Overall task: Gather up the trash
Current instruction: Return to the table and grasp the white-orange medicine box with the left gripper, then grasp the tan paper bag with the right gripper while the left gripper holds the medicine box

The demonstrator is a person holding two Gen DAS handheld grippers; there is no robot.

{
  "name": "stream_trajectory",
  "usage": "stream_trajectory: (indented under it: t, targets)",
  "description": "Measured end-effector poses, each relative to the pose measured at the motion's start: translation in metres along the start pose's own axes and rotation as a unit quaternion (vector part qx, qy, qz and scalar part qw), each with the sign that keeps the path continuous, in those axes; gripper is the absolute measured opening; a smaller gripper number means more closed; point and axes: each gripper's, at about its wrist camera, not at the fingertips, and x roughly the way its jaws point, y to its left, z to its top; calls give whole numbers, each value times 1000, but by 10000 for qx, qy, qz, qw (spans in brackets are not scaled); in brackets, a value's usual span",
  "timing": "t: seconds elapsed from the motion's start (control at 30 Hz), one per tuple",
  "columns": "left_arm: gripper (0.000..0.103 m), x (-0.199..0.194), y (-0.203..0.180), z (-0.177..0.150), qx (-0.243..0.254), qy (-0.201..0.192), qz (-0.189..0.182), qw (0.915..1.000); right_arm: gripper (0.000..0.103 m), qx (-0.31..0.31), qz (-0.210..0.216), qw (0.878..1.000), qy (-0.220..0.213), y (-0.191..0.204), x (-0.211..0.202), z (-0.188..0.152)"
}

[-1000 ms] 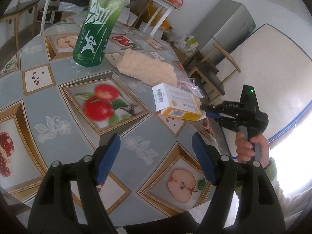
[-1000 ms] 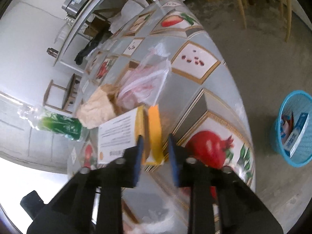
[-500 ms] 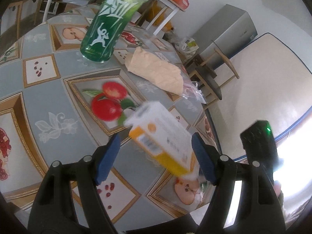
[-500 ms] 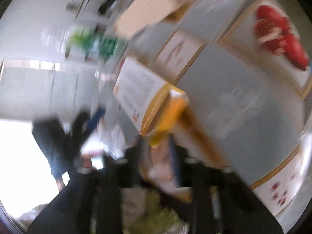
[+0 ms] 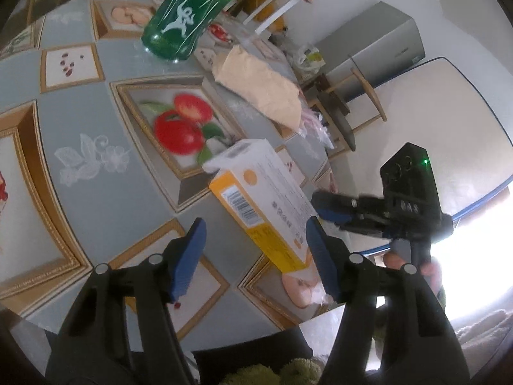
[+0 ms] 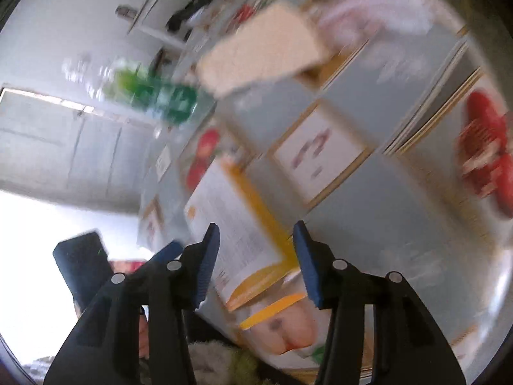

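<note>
A white and orange cardboard box (image 5: 266, 202) lies on the fruit-patterned tablecloth (image 5: 80, 160) near the table's front edge. My left gripper (image 5: 255, 256) is open, its blue pads either side of the box's near end, not touching. My right gripper (image 6: 256, 256) is open, the box (image 6: 237, 234) between its pads with a loose orange flap below; this view is blurred. The right gripper also shows in the left wrist view (image 5: 323, 207), just right of the box.
A green bottle (image 5: 192, 12) stands at the back of the table. A tan paper bag (image 5: 259, 86) and a clear plastic bag (image 5: 312, 125) lie behind the box. A chair (image 5: 349, 102) and a grey cabinet (image 5: 375, 51) stand beyond the table.
My right gripper carried the box from the table's right side to the front edge and opened. The box now lies between my left gripper's pads.
</note>
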Motion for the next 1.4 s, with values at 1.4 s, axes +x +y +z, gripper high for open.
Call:
stream_trajectory:
  t: [1.4]
  targets:
    - [77,53,-40,12,985,425,2224,9690,69,-1989,-1732,9582,-1105,34,-69,30]
